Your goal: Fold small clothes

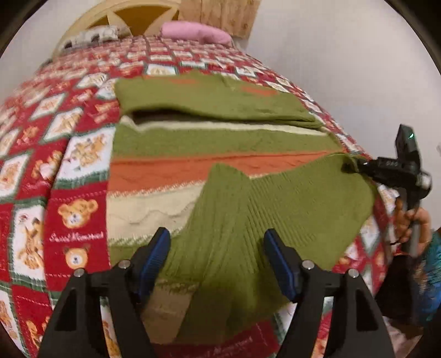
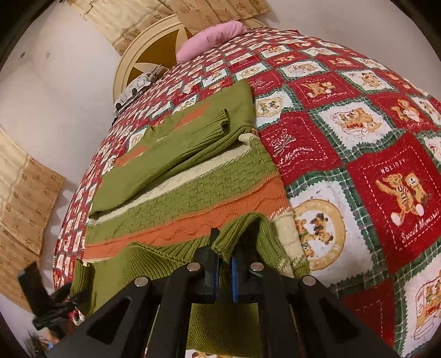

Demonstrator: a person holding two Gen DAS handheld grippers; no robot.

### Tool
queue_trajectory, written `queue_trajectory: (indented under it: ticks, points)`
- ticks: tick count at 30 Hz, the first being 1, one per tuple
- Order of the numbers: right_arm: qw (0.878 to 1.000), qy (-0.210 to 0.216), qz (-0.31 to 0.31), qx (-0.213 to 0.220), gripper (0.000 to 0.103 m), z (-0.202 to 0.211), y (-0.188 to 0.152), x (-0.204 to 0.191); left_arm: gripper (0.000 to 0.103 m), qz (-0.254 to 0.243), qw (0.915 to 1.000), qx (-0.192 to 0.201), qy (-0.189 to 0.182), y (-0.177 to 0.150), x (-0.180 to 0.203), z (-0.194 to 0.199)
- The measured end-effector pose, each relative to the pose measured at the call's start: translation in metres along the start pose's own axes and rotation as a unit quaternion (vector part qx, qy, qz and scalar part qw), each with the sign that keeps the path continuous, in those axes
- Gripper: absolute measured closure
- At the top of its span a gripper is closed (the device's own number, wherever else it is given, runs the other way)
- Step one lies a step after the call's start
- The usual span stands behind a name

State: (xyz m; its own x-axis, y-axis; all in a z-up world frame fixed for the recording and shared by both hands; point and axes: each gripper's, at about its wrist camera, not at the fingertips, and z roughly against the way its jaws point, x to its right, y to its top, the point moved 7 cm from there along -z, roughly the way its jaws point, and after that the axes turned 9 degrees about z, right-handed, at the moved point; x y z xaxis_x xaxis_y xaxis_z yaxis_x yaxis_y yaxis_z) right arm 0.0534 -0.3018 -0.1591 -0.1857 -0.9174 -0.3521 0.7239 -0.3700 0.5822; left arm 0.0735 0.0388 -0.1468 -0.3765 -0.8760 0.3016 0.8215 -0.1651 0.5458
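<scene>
A knit sweater (image 1: 220, 143) striped green, orange and cream lies flat on the bed, its green sleeves folded across the far part (image 1: 209, 99). Its ribbed green lower part (image 1: 289, 198) is folded up over the stripes. My left gripper (image 1: 217, 236) hangs open just above that ribbed flap, nothing pinched between its blue pads (image 1: 154, 256). My right gripper (image 2: 224, 247) is shut on the ribbed green edge (image 2: 248, 234) of the sweater. In the left wrist view the right gripper (image 1: 350, 165) holds the flap's far right corner. The left gripper (image 2: 55, 303) shows blurred at the lower left of the right wrist view.
A red, green and white teddy-bear quilt (image 1: 74, 214) covers the bed. A pink pillow (image 1: 193, 33) and a patterned pillow (image 1: 93, 35) lie by the cream headboard (image 1: 110, 16). The bed's edge falls away at the right, where a person's hand (image 1: 410, 223) holds the right gripper's handle.
</scene>
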Motion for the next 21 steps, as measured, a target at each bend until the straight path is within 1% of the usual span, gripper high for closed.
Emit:
queue_trajectory:
  ticks: [1,2,4,5,7,8,9,10,11,12,14,16,18,20,21]
  points:
    - [1.000,0.001,0.000,0.000,0.097,0.000,0.000,0.000,0.040,-0.008,0.9999,0.005,0.009,-0.001,0.002,0.002]
    - [1.000,0.002,0.001,-0.001,0.097,0.000,-0.001,0.000,0.060,-0.013,0.9996,0.013,0.020,-0.003,0.001,0.005]
    - [1.000,0.012,0.005,-0.004,0.096,0.002,0.000,-0.002,0.079,-0.003,0.9997,0.012,0.021,-0.003,-0.004,0.007]
    - [1.000,0.025,0.000,-0.006,0.096,0.005,0.003,-0.003,0.083,0.012,0.9997,0.012,0.016,-0.003,-0.008,0.010]
    - [0.997,0.072,-0.021,0.020,0.095,0.021,0.011,-0.003,0.085,0.038,0.9991,0.016,0.009,-0.002,-0.017,0.014]
    - [0.994,0.098,-0.032,0.044,0.092,0.032,0.015,-0.003,0.085,0.048,0.9987,0.018,0.006,-0.003,-0.022,0.015]
    - [0.990,0.121,-0.041,0.066,0.084,0.044,0.018,-0.002,0.085,0.054,0.9984,0.019,0.003,-0.002,-0.024,0.014]
    - [0.988,0.125,-0.045,0.085,0.076,0.055,0.019,0.000,0.085,0.062,0.9979,0.019,-0.003,-0.003,-0.026,0.014]
    - [0.988,0.106,-0.043,0.100,0.051,0.063,0.018,0.003,0.085,0.064,0.9977,0.020,-0.004,-0.003,-0.025,0.013]
    - [0.990,0.078,-0.033,0.114,0.036,0.072,0.017,0.007,0.085,0.064,0.9977,0.021,-0.003,-0.002,-0.024,0.013]
    - [0.990,0.050,-0.008,0.129,0.036,0.084,0.014,0.007,0.085,0.060,0.9980,0.021,0.001,-0.001,-0.021,0.010]
    - [0.991,0.037,0.003,0.125,0.036,0.087,0.011,0.009,0.084,0.059,0.9981,0.020,0.001,0.000,-0.019,0.007]
    - [0.993,0.019,0.026,0.112,0.036,0.081,0.008,0.006,0.081,0.058,0.9981,0.021,-0.003,0.001,-0.019,0.007]
    - [0.994,-0.001,0.055,0.094,0.036,0.069,0.008,0.000,0.073,0.060,0.9980,0.020,-0.010,0.002,-0.018,0.007]
    - [0.993,-0.013,0.082,0.079,0.036,0.058,0.007,-0.008,0.069,0.062,0.9977,0.020,-0.017,0.002,-0.017,0.007]
